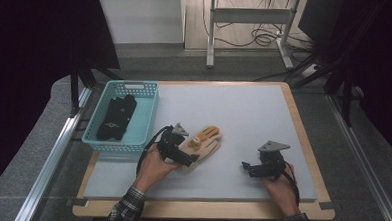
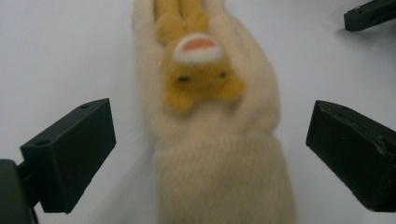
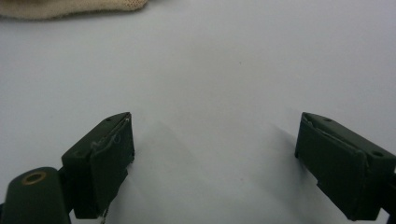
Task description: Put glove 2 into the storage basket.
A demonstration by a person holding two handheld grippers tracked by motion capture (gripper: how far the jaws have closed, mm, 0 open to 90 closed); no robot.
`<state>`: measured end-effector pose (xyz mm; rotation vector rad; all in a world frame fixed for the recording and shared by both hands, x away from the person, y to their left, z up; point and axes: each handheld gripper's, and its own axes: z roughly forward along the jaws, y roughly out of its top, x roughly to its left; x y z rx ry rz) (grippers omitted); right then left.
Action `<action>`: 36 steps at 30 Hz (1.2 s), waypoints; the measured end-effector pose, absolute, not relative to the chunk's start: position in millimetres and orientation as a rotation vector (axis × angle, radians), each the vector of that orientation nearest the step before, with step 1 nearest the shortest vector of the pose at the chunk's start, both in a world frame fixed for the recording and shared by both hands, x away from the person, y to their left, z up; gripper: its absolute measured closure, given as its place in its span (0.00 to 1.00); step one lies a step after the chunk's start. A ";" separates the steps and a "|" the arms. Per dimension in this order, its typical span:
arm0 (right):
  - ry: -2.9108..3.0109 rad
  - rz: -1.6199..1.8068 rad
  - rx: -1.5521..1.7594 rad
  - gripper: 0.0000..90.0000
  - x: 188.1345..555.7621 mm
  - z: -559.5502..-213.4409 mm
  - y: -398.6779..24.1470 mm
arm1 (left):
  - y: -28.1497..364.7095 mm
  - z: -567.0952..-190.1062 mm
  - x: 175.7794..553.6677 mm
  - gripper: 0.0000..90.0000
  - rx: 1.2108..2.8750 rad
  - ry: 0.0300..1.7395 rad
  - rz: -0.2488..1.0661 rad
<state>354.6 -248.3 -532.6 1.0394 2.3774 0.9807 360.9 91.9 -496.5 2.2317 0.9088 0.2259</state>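
Observation:
A cream knitted glove (image 1: 206, 146) with a yellow animal figure on its back lies flat on the grey mat, fingers pointing away to the right. My left gripper (image 1: 186, 157) is open at the glove's cuff. In the left gripper view its jaws stand wide on either side of the glove (image 2: 219, 154), clear of the wool. My right gripper (image 1: 245, 167) rests open on the bare mat to the right of the glove. In the right gripper view its jaws (image 3: 215, 163) hold nothing, and a strip of the glove (image 3: 70, 7) shows at the top left.
A teal plastic basket (image 1: 144, 119) holding dark gloves (image 1: 116, 118) stands at the table's left edge, just left of my left hand. The grey mat (image 1: 244, 112) stretches bare behind and to the right. The other gripper's tip (image 2: 371, 14) shows at top right.

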 end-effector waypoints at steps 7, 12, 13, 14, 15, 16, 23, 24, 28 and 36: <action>2.378 0.980 1.039 0.13 354.6 -532.6 -248.3 | 72.7 -506.6 379.9 0.02 2.277 0.924 0.201; 2.377 0.981 1.039 0.13 354.6 -532.6 -248.3 | 68.2 -516.9 391.3 0.02 2.280 0.937 0.112; 2.377 0.981 1.039 0.13 354.6 -532.6 -248.3 | 67.5 -519.0 392.8 0.01 2.283 0.942 0.104; 2.377 0.981 1.039 0.13 354.6 -532.6 -248.3 | 66.6 -520.7 393.7 0.01 2.288 0.945 0.101; 2.377 0.982 1.039 0.13 354.6 -532.6 -248.3 | 65.3 -522.6 394.2 0.01 2.290 0.944 0.096; 2.377 0.981 1.039 0.13 354.6 -532.6 -248.3 | 63.5 -523.9 393.6 0.02 2.296 0.939 0.095; 2.377 0.981 1.040 0.13 354.6 -532.6 -248.3 | 53.4 -527.4 389.0 0.06 2.364 0.930 0.174; 2.377 0.981 1.040 0.13 354.6 -532.6 -248.3 | 52.2 -527.6 388.4 0.07 2.385 0.918 0.200; 2.377 0.981 1.040 0.13 354.6 -532.6 -248.3 | 50.1 -525.8 386.0 0.15 2.399 0.896 0.230; 2.377 0.980 1.039 0.13 354.6 -532.6 -248.3 | 48.9 -520.4 382.3 0.41 2.406 0.902 0.226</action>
